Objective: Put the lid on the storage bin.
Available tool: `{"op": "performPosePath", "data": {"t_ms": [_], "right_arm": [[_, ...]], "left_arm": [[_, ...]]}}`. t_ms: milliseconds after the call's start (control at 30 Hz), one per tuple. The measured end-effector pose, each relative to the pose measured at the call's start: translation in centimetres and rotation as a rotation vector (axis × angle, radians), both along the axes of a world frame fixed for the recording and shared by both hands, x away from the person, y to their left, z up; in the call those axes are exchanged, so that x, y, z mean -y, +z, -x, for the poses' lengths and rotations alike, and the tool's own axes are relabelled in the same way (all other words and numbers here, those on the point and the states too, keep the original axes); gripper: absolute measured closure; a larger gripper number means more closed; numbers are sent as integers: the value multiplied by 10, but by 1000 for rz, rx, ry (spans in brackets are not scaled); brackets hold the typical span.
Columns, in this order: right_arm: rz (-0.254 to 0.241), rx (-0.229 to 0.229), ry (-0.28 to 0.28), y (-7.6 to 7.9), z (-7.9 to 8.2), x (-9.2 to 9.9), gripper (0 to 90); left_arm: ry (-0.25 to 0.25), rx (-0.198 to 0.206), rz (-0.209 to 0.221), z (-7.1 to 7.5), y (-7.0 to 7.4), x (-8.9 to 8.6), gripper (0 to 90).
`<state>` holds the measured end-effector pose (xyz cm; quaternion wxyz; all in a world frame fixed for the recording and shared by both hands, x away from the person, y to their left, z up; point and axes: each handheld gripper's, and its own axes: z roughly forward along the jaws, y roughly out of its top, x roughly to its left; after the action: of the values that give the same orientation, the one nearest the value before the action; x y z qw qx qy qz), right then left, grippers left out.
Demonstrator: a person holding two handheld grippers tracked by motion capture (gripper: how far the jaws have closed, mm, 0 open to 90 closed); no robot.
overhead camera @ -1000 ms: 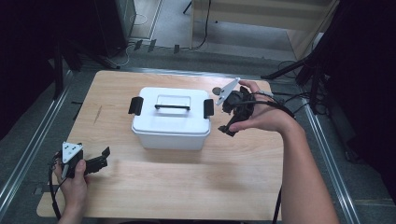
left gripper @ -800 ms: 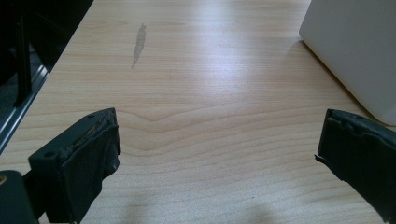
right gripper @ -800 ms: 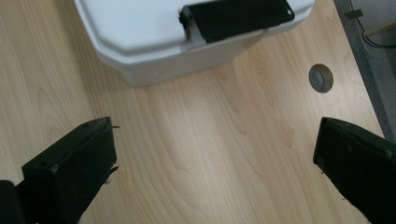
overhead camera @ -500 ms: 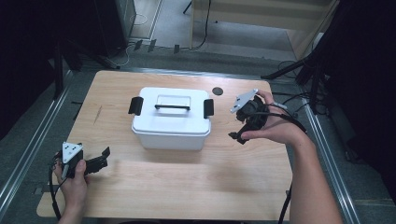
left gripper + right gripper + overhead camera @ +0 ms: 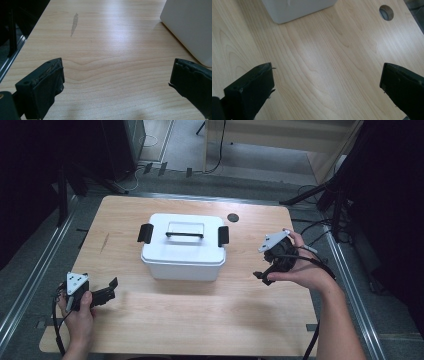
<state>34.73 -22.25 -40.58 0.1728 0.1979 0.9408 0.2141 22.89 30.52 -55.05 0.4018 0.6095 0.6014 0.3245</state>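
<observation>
Two open tools (image 5: 111,287) (image 5: 261,276) flanking white box (image 5: 182,254), apart.

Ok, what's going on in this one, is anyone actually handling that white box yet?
Not at this moment. A person holds a hand-held gripper in each hand over a wooden table. The white lidded box sits mid-table with its lid on, both black side latches down, and nothing touching it. The left hand-held gripper sits near the table's front left corner, jaws open. The right hand-held gripper is off the box's right side, jaws also open and empty.
</observation>
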Motion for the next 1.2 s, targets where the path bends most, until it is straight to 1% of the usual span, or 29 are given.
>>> {"op": "performPosePath", "data": {"t_ms": [33,133,200,367,433,533,567,700,900,933,1000,1200], "right_arm": [[-3,6,-2,-2,1,2,0],[-14,-3,-19,-10,5,8,0],[-20,-1,-31,-16,7,12,0],[-57,-3,-60,-28,14,23,0],[-62,-3,-68,-32,18,26,0],[-71,6,-90,-39,22,33,0],[-80,1,-100,-41,23,36,0],[-93,11,-122,-47,28,45,0],[-126,12,-141,-57,35,56,0],[-132,11,-153,-59,36,58,0],[-146,17,-160,-62,39,62,0],[-165,25,-197,-75,48,73,0]], "left_arm": [[0,0,0,0,0,0,0],[-1,-1,0,0,0,0,0],[-1,-1,1,0,0,0,0],[-2,-1,0,0,0,0,0],[-2,-2,0,0,0,0,0],[-3,1,-5,0,0,0,0],[-3,-1,-6,0,0,0,0],[-1,0,-9,0,0,1,0],[-1,0,-10,0,0,1,0],[-2,1,-10,0,0,1,0],[-7,0,-12,0,0,1,0],[-8,-1,-16,0,0,1,0]]}}
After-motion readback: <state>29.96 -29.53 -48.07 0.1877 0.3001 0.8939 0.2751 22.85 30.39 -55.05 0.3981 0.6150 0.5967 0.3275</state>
